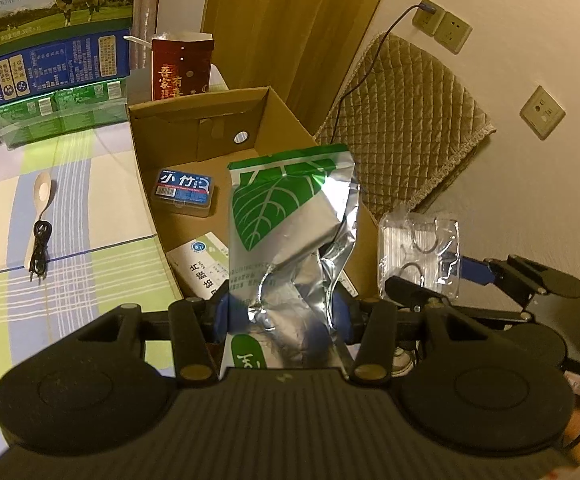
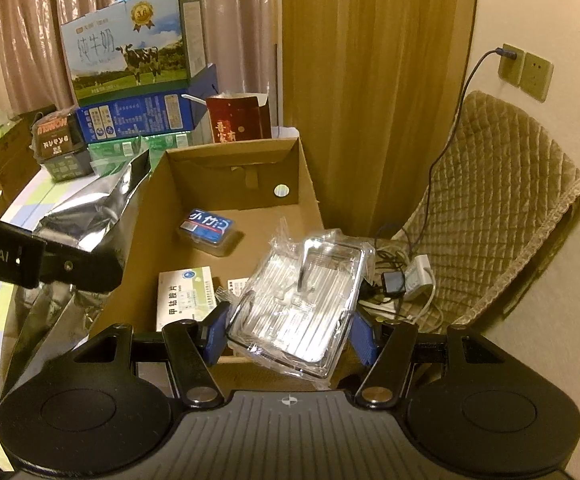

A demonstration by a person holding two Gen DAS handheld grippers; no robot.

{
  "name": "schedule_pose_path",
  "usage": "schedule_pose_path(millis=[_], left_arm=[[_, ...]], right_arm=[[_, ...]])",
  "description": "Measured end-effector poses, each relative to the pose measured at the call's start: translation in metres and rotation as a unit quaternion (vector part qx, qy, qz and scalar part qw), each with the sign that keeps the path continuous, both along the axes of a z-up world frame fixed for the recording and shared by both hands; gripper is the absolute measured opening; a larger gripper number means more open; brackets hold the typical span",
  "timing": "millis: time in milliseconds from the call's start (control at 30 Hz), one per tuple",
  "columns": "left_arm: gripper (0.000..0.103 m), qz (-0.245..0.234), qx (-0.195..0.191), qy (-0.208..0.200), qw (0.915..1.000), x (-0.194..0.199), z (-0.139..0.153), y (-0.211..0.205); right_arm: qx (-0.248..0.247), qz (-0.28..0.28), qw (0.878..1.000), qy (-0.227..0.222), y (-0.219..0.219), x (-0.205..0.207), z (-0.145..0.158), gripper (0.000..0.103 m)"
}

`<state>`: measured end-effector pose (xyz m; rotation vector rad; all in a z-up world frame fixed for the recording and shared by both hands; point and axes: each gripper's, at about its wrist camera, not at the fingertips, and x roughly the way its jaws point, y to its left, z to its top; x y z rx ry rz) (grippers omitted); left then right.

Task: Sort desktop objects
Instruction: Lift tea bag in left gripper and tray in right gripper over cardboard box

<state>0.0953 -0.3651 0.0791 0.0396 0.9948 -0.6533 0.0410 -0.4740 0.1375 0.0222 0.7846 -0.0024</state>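
1. Gripping the foil bag point(image 1: 290, 236) low down, my left gripper point(image 1: 282, 316) pinches it between both blue pads, above the cardboard box point(image 1: 194, 120).
2. My right gripper point(image 2: 290, 332) clamps the clear plastic case point(image 2: 301, 300) across its sides, over the box's near edge.

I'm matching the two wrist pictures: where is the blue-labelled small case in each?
Left wrist: blue-labelled case left of centre, on the cardboard box floor, left of the held foil bag.
Right wrist: case at centre, above the held clear plastic pack.
Shared landmark: the box's round hole.
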Motion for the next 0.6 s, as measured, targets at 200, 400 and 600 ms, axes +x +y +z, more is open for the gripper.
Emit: schedule_pose_path(millis=[200,400,600], left_arm=[[0.044,0.003,-0.003,0.008,1.0,0.013,-0.005,-0.006],[0.044,0.01,-0.011,0.01,0.9998,0.028,-0.004,-0.009],[0.044,0.02,-0.017,0.015,0.9995,0.043,-0.005,-0.01]], right_arm=[[-0.005,0.003,1.0,0.003,-0.001,0.013,-0.003,0.058],[-0.01,0.007,1.0,0.005,-0.001,0.029,-0.007,0.058],[-0.013,0.012,1.0,0.005,-0.001,0.045,-0.01,0.058]])
